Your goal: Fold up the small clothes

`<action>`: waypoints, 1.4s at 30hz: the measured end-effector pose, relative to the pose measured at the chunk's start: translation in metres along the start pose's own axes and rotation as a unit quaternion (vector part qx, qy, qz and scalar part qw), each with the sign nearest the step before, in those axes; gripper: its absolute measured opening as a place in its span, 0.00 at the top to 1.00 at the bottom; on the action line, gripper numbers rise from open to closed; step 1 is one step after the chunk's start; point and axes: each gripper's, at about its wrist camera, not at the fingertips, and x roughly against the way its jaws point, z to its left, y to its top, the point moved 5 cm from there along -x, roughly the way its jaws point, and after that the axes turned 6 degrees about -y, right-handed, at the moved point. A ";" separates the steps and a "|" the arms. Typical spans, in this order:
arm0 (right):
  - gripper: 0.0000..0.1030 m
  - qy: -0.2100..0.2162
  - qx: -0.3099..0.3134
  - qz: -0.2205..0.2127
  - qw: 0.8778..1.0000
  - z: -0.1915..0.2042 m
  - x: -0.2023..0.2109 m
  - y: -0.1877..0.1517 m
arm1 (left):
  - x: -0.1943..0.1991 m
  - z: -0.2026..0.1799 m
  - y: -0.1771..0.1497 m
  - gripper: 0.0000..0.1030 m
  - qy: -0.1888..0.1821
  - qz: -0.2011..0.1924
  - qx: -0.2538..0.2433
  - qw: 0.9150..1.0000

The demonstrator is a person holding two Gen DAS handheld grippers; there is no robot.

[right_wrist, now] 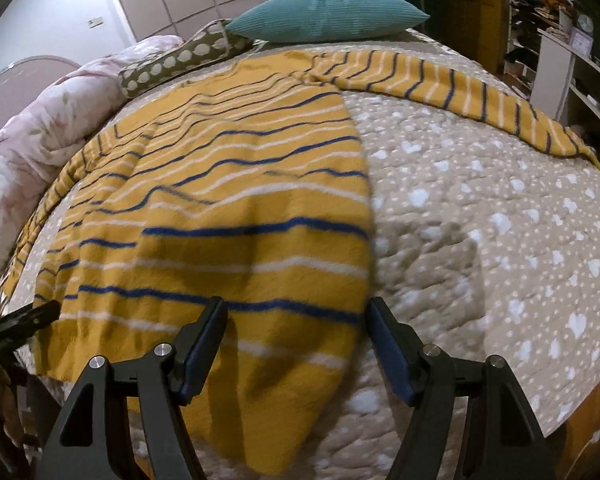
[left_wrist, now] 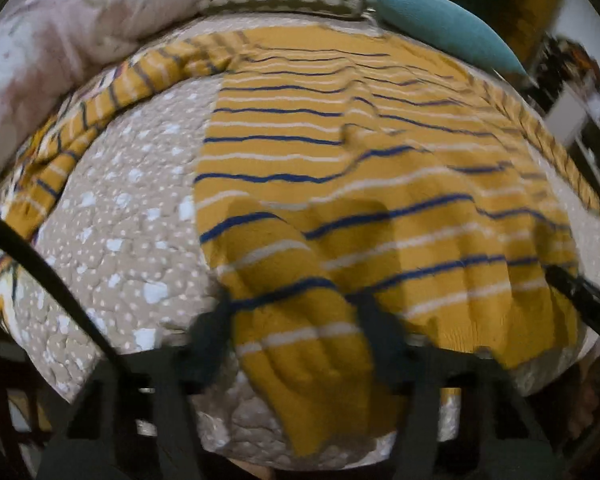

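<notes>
A mustard-yellow sweater [left_wrist: 340, 168] with blue and white stripes lies spread on a beige dotted quilt [left_wrist: 132, 216], sleeves out to both sides. My left gripper [left_wrist: 296, 308] is open, its jaws straddling a raised fold of the sweater's near-left hem corner. My right gripper [right_wrist: 296, 312] is open, its blue-padded fingers [right_wrist: 208, 336] either side of the near-right hem corner of the sweater [right_wrist: 236, 184]. The right gripper's tip shows in the left wrist view [left_wrist: 584, 296]; the left gripper's tip shows in the right wrist view [right_wrist: 20, 324].
A teal pillow [right_wrist: 328, 12], a brown polka-dot cushion [right_wrist: 180, 60] and a pink floral duvet [right_wrist: 40, 128] sit at the head of the bed. Shelves [right_wrist: 560, 52] stand to the right. The quilt [right_wrist: 480, 208] ends at the near edge below the grippers.
</notes>
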 end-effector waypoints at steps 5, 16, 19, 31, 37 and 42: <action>0.89 0.014 0.030 0.003 0.999 0.014 0.004 -0.005 | 0.016 0.012 0.007 0.89 -0.016 -0.002 0.018 1.000; 0.86 0.066 0.041 0.047 0.996 0.005 0.033 -0.048 | 0.048 0.036 -0.035 0.77 -0.029 -0.011 0.032 0.999; 0.79 0.062 0.041 0.039 0.996 -0.002 0.039 -0.047 | 0.060 0.043 -0.039 0.60 -0.020 -0.028 0.027 0.999; 0.68 0.014 0.072 -0.045 0.996 -0.001 0.076 -0.018 | 0.069 0.176 0.010 0.36 0.023 -0.077 0.204 0.976; 0.67 0.019 0.074 -0.031 0.997 0.014 0.055 -0.009 | 0.033 0.257 0.075 0.32 -0.025 -0.104 0.314 0.944; 0.67 0.011 0.077 -0.017 0.997 0.021 0.038 -0.007 | -0.006 0.305 0.092 0.32 -0.081 -0.108 0.426 0.895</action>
